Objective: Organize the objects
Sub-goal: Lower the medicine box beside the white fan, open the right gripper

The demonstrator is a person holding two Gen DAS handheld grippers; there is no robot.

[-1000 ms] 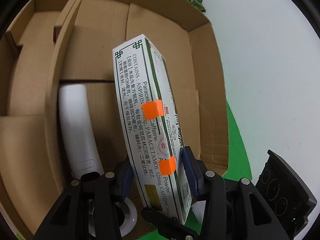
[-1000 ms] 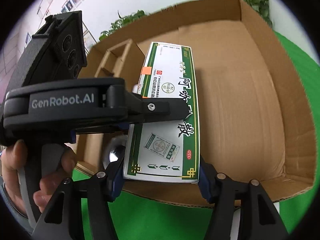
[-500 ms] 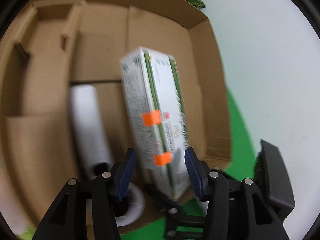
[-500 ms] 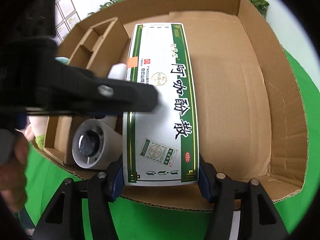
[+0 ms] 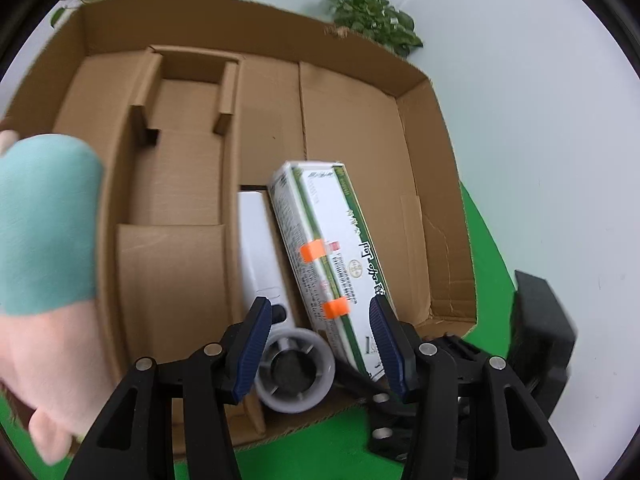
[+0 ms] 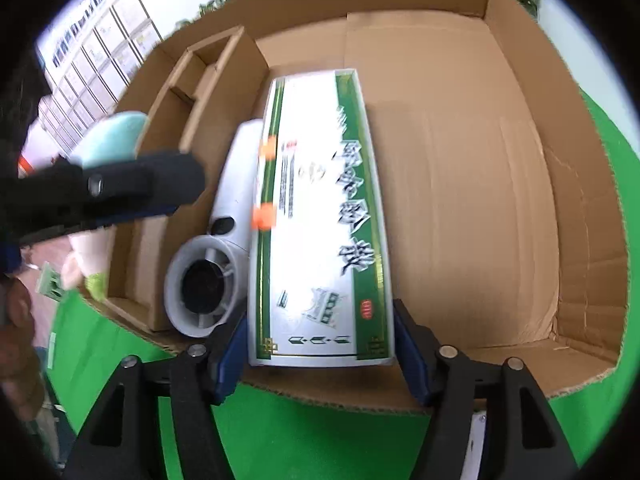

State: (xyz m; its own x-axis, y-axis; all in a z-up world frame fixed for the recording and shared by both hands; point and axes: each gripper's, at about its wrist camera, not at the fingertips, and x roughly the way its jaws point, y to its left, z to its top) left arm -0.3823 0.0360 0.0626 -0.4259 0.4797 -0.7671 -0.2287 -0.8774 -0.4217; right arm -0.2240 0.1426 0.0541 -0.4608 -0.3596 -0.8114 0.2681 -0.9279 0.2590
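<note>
A white and green medicine box (image 6: 320,216) with two orange tape tabs lies inside the open cardboard box (image 6: 480,160), beside a white hair dryer (image 6: 224,240). My right gripper (image 6: 320,356) is shut on the near end of the medicine box. The medicine box also shows in the left wrist view (image 5: 332,264), with the hair dryer (image 5: 276,312) to its left. My left gripper (image 5: 324,348) is open and empty, back from the medicine box, above the near wall of the cardboard box (image 5: 360,120).
Cardboard dividers (image 5: 180,128) form compartments on the left side of the cardboard box. A teal and pink plush toy (image 5: 44,264) sits at the far left. Green cloth (image 6: 320,440) covers the table. Potted plants (image 5: 368,12) stand behind the box.
My left gripper let go of the medicine box, opened and pulled back. My right gripper lowered the box flat into the cardboard box beside the hair dryer.
</note>
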